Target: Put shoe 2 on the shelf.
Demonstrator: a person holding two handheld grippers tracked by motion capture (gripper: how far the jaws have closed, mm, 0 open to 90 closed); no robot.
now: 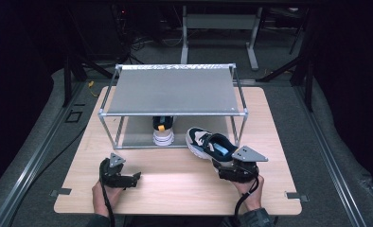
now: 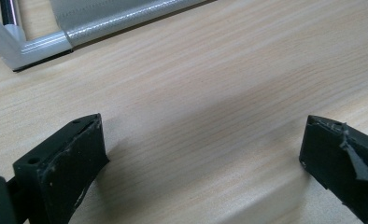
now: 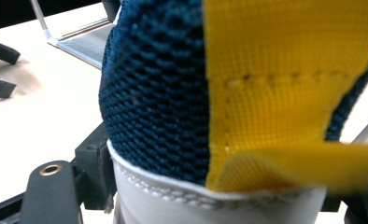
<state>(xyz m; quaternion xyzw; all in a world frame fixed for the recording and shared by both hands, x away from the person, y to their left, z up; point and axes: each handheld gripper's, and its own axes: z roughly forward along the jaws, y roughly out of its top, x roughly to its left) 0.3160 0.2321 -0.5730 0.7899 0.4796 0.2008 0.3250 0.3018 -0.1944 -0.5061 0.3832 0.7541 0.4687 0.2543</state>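
a pale wooden table [image 1: 175, 184] stands on grey floor in a dark room, carrying a metal-framed rack [image 1: 173, 90] with one shoe [image 1: 163, 132] beneath its shelf. the right tool [image 1: 225, 166] grips the heel of a navy and white sneaker [image 1: 206, 142] beside the rack's front right post. the left tool [image 1: 136, 178] rests on bare wood, wide open and empty.

Desk [image 2: 229, 79]: pale wood-grain top, smooth, satin sheen. Rack [image 1: 173, 113]: bright metal tube frame, plastic-looking corner joints, matt grey shelf sheets. Held shoe [image 3: 154, 93]: dark blue open-weave mesh cloth, woven yellow pull tab with a stitched seam, smooth white stitched heel trim. Left gripper [image 2: 203, 163]: matt black jaw pads, scuffed and chipped at the edges. Right gripper [image 1: 232, 171]: black body, matt grey plate
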